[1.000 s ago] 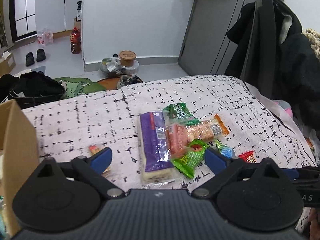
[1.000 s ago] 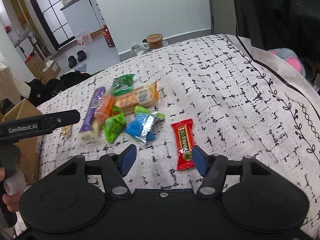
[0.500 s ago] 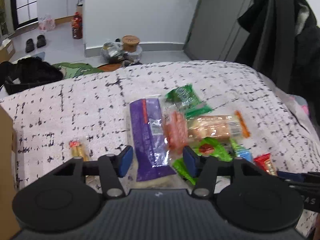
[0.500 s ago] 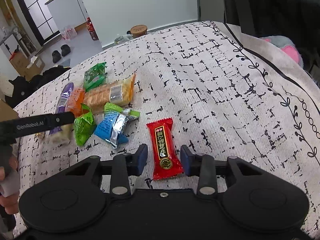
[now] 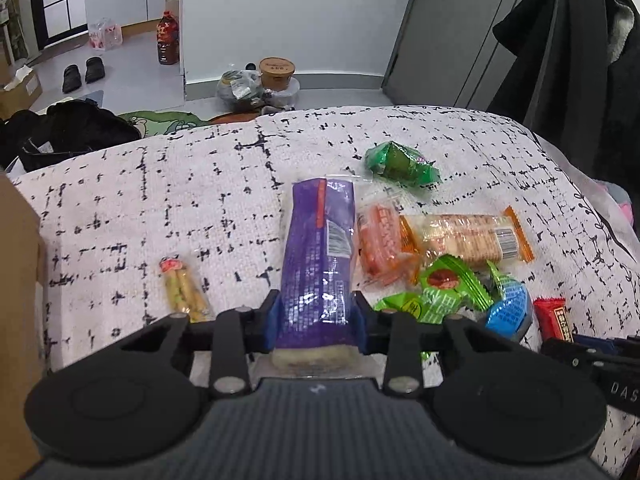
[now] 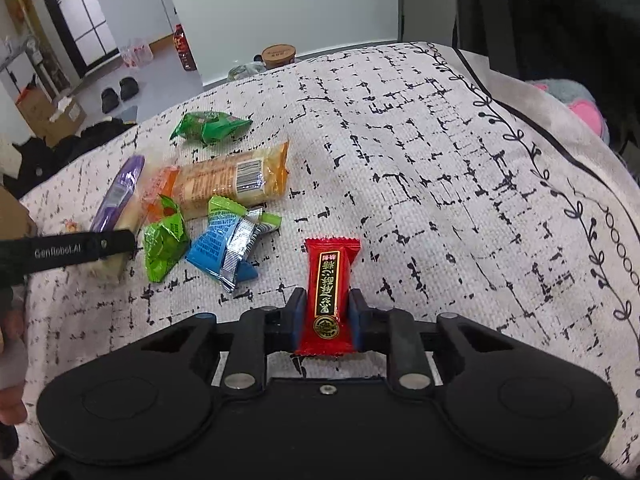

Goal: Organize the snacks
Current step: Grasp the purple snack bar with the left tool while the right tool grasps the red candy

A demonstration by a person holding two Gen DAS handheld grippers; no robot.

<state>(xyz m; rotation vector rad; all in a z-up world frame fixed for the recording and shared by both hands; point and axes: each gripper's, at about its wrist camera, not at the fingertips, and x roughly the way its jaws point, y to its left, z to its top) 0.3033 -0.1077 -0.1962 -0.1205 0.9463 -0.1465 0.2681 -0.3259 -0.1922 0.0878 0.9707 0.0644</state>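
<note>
Clamping purple pack: left gripper; right gripper clamps red bar; green packets crowd alongside.

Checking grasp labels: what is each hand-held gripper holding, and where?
Left hand-held gripper: long purple plastic snack pack, pinched across its near end. Right hand-held gripper: small red foil candy bar, gripped at its near half.

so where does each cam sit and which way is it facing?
Left wrist: on the left gripper, facing forward over its fingers, shut on the purple packet.
Right wrist: on the right gripper, same forward view, shut on the red candy bar; the person's hand at left edge.
Shared: snack pile, patterned cloth.
</note>
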